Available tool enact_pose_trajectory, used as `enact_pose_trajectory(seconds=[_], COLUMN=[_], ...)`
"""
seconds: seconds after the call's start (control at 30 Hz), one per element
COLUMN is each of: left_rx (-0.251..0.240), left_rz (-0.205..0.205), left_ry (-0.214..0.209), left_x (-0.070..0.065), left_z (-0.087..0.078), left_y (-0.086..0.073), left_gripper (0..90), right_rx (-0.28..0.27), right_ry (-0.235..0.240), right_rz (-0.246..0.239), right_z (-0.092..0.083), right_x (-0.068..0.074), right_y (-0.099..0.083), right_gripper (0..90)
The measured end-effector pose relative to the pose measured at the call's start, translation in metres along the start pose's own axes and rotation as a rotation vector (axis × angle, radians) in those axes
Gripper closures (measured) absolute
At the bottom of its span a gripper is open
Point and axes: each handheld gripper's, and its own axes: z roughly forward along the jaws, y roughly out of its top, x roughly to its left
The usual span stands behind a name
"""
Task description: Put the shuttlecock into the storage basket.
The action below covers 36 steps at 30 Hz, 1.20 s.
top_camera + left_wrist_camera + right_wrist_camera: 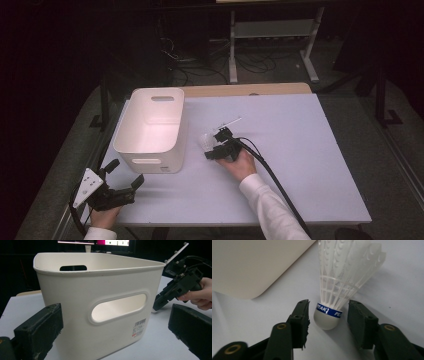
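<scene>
Landmark: the white bin (150,131) on my table (300,165), standing toward the far left part of the top.
Shuttlecock (342,282): lying on the table just right of the bin, its white cap toward me and its skirt pointing away.
My right claw (328,322): narrowed around the cap, a pad on each side, a thin gap showing on both; nothing gripped yet.
My left claw (122,175): spread wide, holding nothing, low at the near left table edge, just in front of the bin's near wall.
Edges: the bin's rounded corner sits close beside the shuttlecock.
Open room: bare table spreads right of the bin, out to the right edge.
</scene>
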Motion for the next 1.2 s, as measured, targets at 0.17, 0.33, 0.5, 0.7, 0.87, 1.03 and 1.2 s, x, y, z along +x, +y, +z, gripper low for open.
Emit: enact_pose_trajectory(seconds=[0.17, 0.33, 0.5, 0.7, 0.87, 1.03, 1.2], left_rx=[-0.001, -0.003, -0.004, -0.003, -0.008, -0.008, -0.009], left_rz=[0.001, 0.000, 0.004, -0.003, -0.009, -0.020, -0.026], left_ry=[0.000, -0.001, -0.002, 0.001, 0.001, 0.004, 0.004], left_x=[0.000, 0.000, 0.000, 0.000, 0.002, 0.003, 0.003], left_z=[0.000, 0.000, 0.000, -0.001, -0.001, -0.002, -0.002], left_y=[0.000, 0.000, 0.000, 0.000, 0.000, 0.000, 0.000], left_gripper=[0.0, 0.0, 0.0, 0.0, 0.0, 0.0, 0.0], right_rx=[0.007, 0.011, 0.013, -0.009, -0.007, -0.018, -0.035], right_ry=[0.002, 0.003, 0.005, -0.013, -0.020, -0.013, -0.010], right_rz=[0.007, 0.004, 0.017, -0.003, 0.009, 0.007, 0.019], right_z=[0.000, 0.000, -0.002, -0.006, -0.012, -0.018, -0.024], right_x=[0.000, -0.001, -0.002, -0.003, -0.005, -0.006, -0.007], right_y=[0.000, 0.001, 0.001, 0.003, 0.004, 0.006, 0.009], right_gripper=[59.9, 63.6, 64.1, 64.3, 64.3, 64.3, 64.3])
